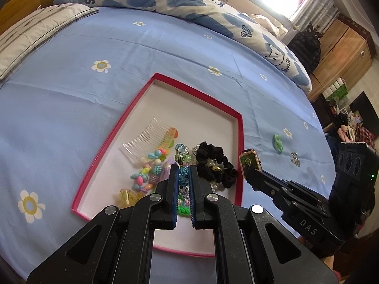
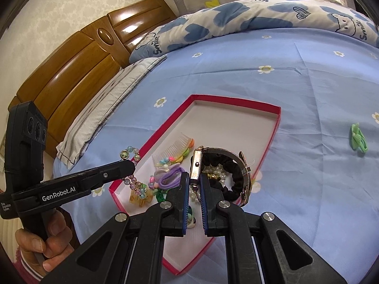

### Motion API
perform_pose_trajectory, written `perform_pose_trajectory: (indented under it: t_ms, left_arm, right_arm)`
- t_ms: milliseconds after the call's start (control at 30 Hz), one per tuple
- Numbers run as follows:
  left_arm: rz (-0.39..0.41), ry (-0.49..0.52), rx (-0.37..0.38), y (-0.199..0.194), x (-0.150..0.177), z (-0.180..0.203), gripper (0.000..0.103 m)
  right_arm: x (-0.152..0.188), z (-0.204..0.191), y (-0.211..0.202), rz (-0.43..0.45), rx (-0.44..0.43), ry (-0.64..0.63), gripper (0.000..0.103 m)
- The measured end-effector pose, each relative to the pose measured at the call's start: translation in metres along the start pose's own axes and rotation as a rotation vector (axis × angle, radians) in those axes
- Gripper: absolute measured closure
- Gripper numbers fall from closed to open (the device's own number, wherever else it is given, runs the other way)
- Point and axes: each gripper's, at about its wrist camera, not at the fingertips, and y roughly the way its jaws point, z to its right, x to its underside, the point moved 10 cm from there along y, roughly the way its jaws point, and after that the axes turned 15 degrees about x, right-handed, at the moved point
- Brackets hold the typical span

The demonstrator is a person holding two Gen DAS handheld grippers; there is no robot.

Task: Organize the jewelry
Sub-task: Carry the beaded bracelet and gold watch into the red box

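Left gripper (image 1: 184, 176) clamped on glittery blue-green bead bracelet (image 1: 182, 163); right gripper (image 2: 195, 181) clamped on gold rectangular metal-band watch (image 2: 197, 165), both above red-rimmed shallow cardboard tray (image 1: 239, 142) on bed.

Your left gripper (image 1: 184, 174) has its jaws pinched nearly together on a beaded bracelet (image 1: 182, 165); your right gripper (image 2: 194, 181) is clamped on a watch (image 2: 196, 165), and your bare left hand (image 2: 45, 239) wraps the handle
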Motion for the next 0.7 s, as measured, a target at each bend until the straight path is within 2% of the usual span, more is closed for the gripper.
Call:
perform_pose_trajectory:
  t_ms: [700]
  left_arm:
    - [-0.053,-0.046,-0.052,0.040,-0.007,-0.041,0.097]
  right_arm:
    - [0.007,-0.003,0.054,-0.092,0.014,-0.022,0.095]
